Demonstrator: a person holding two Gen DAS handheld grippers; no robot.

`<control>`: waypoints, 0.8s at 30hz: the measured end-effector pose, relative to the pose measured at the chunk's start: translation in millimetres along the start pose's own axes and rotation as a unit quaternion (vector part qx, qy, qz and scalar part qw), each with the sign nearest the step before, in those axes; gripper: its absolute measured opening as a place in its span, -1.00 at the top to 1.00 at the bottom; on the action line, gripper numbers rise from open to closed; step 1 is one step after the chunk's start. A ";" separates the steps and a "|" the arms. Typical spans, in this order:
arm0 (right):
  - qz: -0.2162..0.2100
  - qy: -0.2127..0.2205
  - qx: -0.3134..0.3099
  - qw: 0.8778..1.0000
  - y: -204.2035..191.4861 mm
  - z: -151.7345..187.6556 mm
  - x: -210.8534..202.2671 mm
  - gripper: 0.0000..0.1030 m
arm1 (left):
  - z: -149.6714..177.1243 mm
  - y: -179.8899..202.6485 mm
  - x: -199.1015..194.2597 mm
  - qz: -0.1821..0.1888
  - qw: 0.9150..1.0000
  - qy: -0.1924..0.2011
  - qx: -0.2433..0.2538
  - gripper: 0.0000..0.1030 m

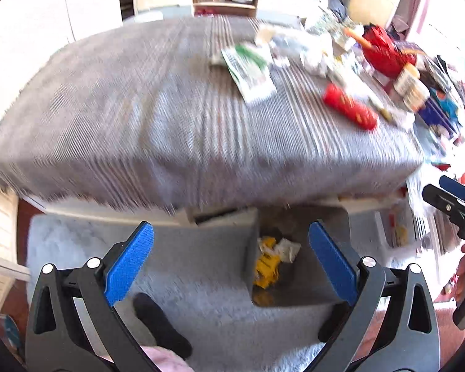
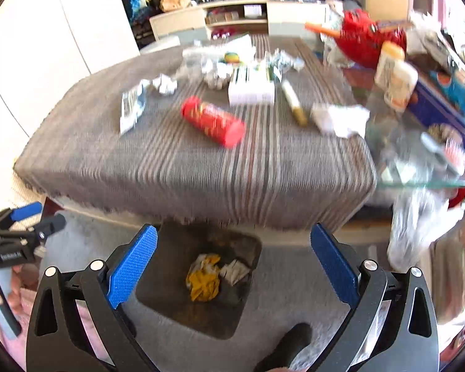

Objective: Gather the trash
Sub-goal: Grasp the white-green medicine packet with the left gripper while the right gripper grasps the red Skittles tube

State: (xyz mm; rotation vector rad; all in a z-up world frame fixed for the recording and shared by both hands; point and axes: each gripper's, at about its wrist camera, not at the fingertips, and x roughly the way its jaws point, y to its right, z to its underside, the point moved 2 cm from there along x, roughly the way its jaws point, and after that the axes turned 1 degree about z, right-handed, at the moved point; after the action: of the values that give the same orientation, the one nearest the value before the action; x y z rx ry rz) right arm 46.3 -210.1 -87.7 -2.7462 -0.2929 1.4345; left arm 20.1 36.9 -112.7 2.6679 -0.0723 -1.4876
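Both views are motion-blurred. A grey bin (image 1: 297, 291) (image 2: 167, 297) stands on the floor below the table's near edge, holding a yellow wrapper (image 2: 203, 282) (image 1: 266, 266) and white paper (image 2: 234, 271). On the striped tablecloth (image 2: 201, 161) lie a red tube can (image 2: 214, 121) (image 1: 348, 107), a green-white packet (image 1: 251, 68), a silver wrapper (image 2: 131, 107), crumpled papers (image 2: 341, 119) and a white box (image 2: 251, 88). My left gripper (image 1: 231, 260) is open and empty above the bin. My right gripper (image 2: 234, 262) is open and empty above the bin.
A red bag (image 2: 365, 37), a white bottle (image 2: 395, 77) and boxes crowd a glass table (image 2: 418, 183) on the right. A low shelf unit (image 2: 241, 15) stands behind. A foot in a black sock (image 1: 161, 325) rests on the pale rug (image 1: 201, 279).
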 end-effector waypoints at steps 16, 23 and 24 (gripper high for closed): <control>-0.009 0.057 -0.053 0.997 -20.1 -80.1 53.3 -0.93 | -128.9 -4.8 60.0 -0.006 0.999 0.015 -0.043 -0.84; -0.036 0.051 -0.065 0.996 -24.2 -91.2 77.9 -0.88 | -148.5 3.6 98.4 -0.019 0.999 0.001 -0.042 -0.84; -0.030 0.050 -0.069 0.996 -24.7 -92.9 80.5 -0.87 | -150.3 4.6 103.8 -0.026 0.999 -0.002 -0.039 -0.84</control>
State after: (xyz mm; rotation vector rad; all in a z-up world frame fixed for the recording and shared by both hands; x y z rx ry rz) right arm 163.2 -165.7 -96.8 -2.8776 -0.4848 1.3061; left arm 202.6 31.6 -121.6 2.6258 0.0545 -1.4786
